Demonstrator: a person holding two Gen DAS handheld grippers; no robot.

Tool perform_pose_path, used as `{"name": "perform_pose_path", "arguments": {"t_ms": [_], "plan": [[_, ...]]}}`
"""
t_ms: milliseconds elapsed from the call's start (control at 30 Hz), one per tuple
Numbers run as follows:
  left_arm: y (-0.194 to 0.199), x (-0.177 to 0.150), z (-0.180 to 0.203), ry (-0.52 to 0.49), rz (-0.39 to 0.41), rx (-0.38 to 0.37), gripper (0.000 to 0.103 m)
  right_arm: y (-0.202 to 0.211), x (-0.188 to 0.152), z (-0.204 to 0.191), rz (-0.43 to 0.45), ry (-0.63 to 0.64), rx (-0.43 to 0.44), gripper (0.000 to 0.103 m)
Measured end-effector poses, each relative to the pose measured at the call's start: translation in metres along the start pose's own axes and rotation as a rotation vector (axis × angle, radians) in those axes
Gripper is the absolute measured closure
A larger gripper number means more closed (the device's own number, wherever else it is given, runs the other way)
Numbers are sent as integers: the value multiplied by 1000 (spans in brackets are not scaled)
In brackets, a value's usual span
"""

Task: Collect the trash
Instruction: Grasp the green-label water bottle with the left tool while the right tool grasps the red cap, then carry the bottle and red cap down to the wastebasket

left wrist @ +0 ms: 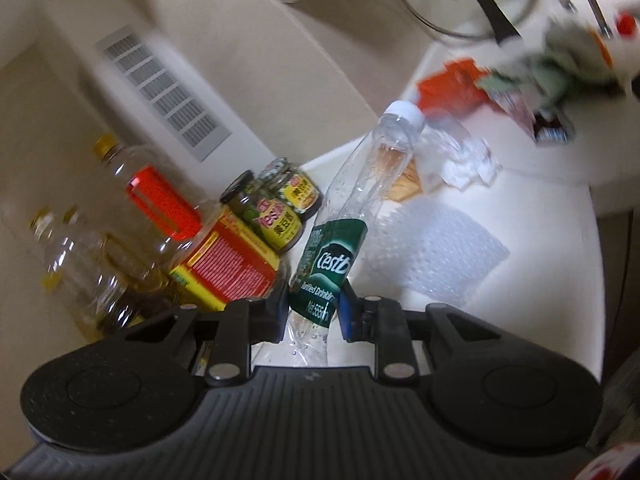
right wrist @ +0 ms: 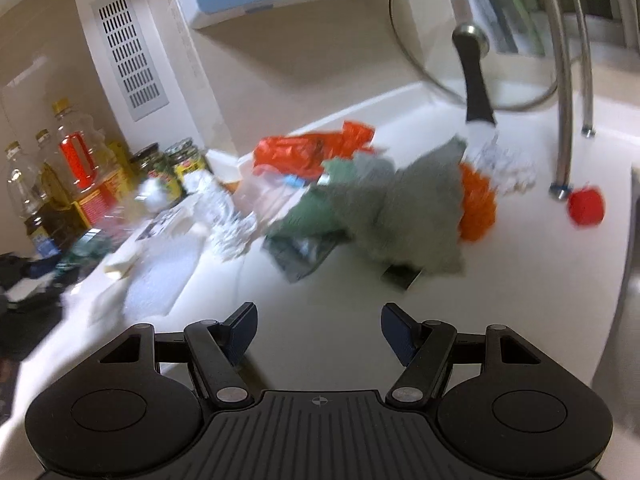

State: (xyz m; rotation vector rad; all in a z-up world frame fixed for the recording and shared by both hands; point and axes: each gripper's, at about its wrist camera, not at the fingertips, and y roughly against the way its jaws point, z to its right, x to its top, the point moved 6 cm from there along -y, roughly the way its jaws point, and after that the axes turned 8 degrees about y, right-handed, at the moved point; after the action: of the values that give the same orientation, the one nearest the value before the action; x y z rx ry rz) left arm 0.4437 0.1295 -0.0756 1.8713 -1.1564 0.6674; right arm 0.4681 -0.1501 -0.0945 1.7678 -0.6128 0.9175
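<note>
My left gripper (left wrist: 314,304) is shut on a clear plastic water bottle (left wrist: 360,184) with a green label and white cap, gripping its lower body; the bottle tilts up and away over the white counter (left wrist: 540,216). Behind it lie crumpled white paper (left wrist: 472,164), a bubble-wrap sheet (left wrist: 436,256) and an orange plastic bag (left wrist: 452,84). My right gripper (right wrist: 318,316) stands open above bare counter, nothing between its fingers. Ahead of it lie a foil packet (right wrist: 300,252), a grey-green cloth (right wrist: 400,208), the orange bag (right wrist: 312,146) and crumpled tissue (right wrist: 228,216). The held bottle (right wrist: 86,252) shows blurred at left.
Oil bottles (left wrist: 160,208) and sauce jars (left wrist: 276,216) stand against the wall at left. A glass pot lid (right wrist: 472,40) leans at the back, with metal hoses (right wrist: 564,120) and a red round object (right wrist: 586,206) at right. The counter's edge (left wrist: 600,280) runs along the right.
</note>
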Motion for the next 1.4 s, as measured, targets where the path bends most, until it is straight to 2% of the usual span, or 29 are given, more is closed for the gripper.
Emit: {"name": "perform_pose_path", "arguments": {"t_ms": [200, 333, 600, 700, 833, 933, 1033, 1067, 1100, 1267, 1400], "plan": [[12, 3, -48, 263, -44, -33, 82, -4, 25, 32, 61, 50, -90, 34], [15, -1, -75, 392, -72, -28, 83, -5, 39, 65, 88, 45, -153, 34], [18, -11, -98, 496, -111, 4, 85, -3, 42, 154, 75, 45, -393, 34], [18, -11, -97, 505, -122, 10, 85, -8, 40, 179, 50, 34, -430, 35], [21, -10, -92, 531, -142, 16, 86, -17, 37, 196, 28, 26, -410, 36], [28, -7, -86, 557, -147, 16, 88, -23, 35, 196, 10, 50, -384, 52], [38, -5, -80, 581, -156, 17, 88, -26, 33, 200, -9, 52, -371, 61], [42, -4, -77, 583, -156, 22, 88, -26, 32, 202, -8, 53, -354, 73], [47, -4, -73, 584, -157, 26, 88, -26, 31, 203, -11, 58, -345, 76], [72, -2, -54, 604, -174, 43, 88, -14, 35, 198, 21, 73, -276, 77], [100, -1, -32, 639, -184, 39, 88, 11, 41, 167, 67, 109, -136, 77]]}}
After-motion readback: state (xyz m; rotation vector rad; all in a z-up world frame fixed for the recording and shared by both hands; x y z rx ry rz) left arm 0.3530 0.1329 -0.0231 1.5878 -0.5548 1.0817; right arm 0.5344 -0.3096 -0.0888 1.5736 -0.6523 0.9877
